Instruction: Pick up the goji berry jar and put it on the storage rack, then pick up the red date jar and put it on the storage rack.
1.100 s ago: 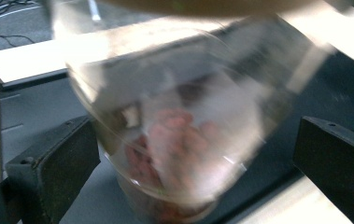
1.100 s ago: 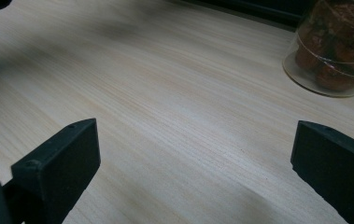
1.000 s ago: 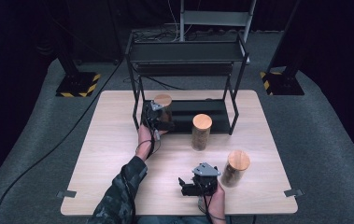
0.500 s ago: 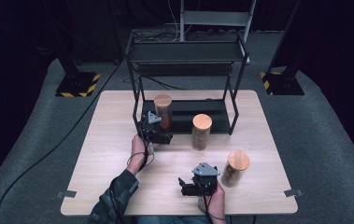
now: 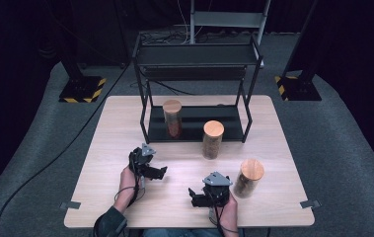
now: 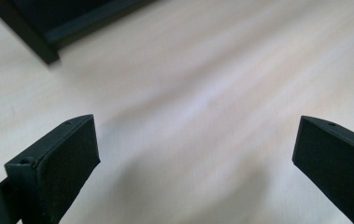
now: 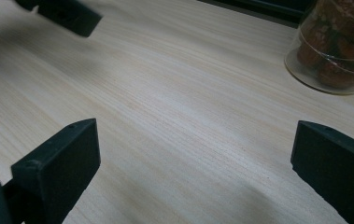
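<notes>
1. One jar (image 5: 172,118), with a wooden lid, is seen standing on the lower shelf of the black rack (image 5: 194,123), well ahead of the left gripper (image 5: 156,171); that part of the work is judged done.
2. A second jar (image 5: 212,139) stands on the table (image 5: 125,118) just in front of the rack, ahead of and between the two grippers, and is not yet shelved.
3. A third jar (image 5: 248,178) stands on the table just to the right of the right gripper (image 5: 198,196), apart from it and untouched.
4. The left gripper is held wide apart over bare table, with nothing between its jaws; in the left gripper view a corner of the rack (image 6: 48,32) is seen ahead and to its left.
5. The right gripper is likewise spread wide and empty, low over the table; in the right gripper view a jar (image 7: 336,44) filled with reddish-brown pieces is seen ahead and to its right.
6. By this reading about a third of the work is finished: two jars remain to be picked up and set on the rack, and no grasp has been started on either.
</notes>
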The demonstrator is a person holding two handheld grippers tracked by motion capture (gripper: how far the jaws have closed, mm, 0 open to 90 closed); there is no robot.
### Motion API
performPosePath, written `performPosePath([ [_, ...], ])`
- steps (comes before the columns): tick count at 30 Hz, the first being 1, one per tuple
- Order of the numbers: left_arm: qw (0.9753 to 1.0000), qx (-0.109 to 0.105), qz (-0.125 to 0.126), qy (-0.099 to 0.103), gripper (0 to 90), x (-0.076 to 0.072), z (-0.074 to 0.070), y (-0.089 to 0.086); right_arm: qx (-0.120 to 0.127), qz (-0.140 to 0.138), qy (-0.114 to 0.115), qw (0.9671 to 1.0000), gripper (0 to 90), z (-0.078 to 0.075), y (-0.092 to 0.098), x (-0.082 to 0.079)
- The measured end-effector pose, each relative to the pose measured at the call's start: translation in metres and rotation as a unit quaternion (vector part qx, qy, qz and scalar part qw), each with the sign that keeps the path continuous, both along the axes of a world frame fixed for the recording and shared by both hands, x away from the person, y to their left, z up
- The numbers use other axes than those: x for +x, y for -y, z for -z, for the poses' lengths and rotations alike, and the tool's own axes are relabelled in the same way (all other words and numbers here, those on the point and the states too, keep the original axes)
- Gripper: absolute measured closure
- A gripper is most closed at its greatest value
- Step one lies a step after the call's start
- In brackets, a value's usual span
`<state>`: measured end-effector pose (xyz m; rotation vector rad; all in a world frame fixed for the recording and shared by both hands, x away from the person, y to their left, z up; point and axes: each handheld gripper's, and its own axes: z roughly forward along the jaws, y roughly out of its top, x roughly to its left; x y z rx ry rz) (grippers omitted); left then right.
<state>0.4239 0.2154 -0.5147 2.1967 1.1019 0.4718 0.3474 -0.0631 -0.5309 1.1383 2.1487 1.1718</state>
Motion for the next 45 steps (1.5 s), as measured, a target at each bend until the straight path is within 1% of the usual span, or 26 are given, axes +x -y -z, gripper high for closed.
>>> performPosePath([
  [2, 1.0000, -0.004, -0.002, -0.004, 0.0, -0.011, 0.003, -0.007, 0.000, -0.001, 0.000, 1.0000, 0.6, 0.000, 0.000, 0.000],
  [4, 1.0000, -0.001, -0.006, -0.004, 0.0, -0.021, 0.006, -0.013, 0.001, 0.000, 0.000, 1.0000, 0.6, 0.000, 0.000, 0.000],
  [6, 0.9999, -0.003, -0.009, -0.005, 0.0, -0.031, 0.009, -0.020, -0.001, 0.000, -0.002, 1.0000, 0.7, 0.000, 0.000, 0.001],
  [8, 0.9998, 0.001, -0.016, -0.007, 0.0, -0.039, 0.012, -0.026, -0.001, 0.001, -0.003, 1.0000, 0.6, 0.000, 0.000, 0.001],
  [9, 0.9998, -0.005, -0.019, -0.009, 0.0, -0.043, 0.014, -0.030, -0.001, 0.001, -0.003, 1.0000, 0.6, 0.000, 0.000, 0.001],
  [12, 0.9994, -0.015, -0.031, 0.001, 0.0, -0.055, 0.016, -0.039, -0.002, 0.002, -0.004, 1.0000, 0.6, 0.000, -0.001, 0.001],
  [14, 0.9988, -0.025, -0.039, 0.016, 0.0, -0.060, 0.019, -0.044, -0.003, 0.002, -0.005, 1.0000, 0.7, 0.000, -0.001, 0.001],
  [17, 0.9983, -0.026, -0.050, 0.017, 0.0, -0.063, 0.019, -0.045, -0.003, -0.001, -0.009, 1.0000, 0.6, 0.000, -0.001, 0.002],
  [21, 0.9982, -0.026, -0.052, 0.017, 0.0, -0.064, 0.019, -0.044, -0.006, -0.001, -0.011, 0.9999, 0.6, 0.000, -0.001, 0.002],
  [26, 0.9982, -0.026, -0.051, 0.017, 0.0, -0.063, 0.020, -0.044, -0.007, -0.001, -0.008, 0.9999, 0.7, 0.000, -0.002, 0.002],
  [32, 0.9982, -0.025, -0.051, 0.018, 0.0, -0.063, 0.020, -0.044, -0.010, 0.000, -0.011, 0.9999, 0.7, 0.001, -0.002, 0.003],
  [45, 0.9982, -0.025, -0.051, 0.018, 0.0, -0.063, 0.019, -0.044, -0.003, 0.002, -0.011, 0.9999, 0.7, 0.000, -0.001, 0.002],
])
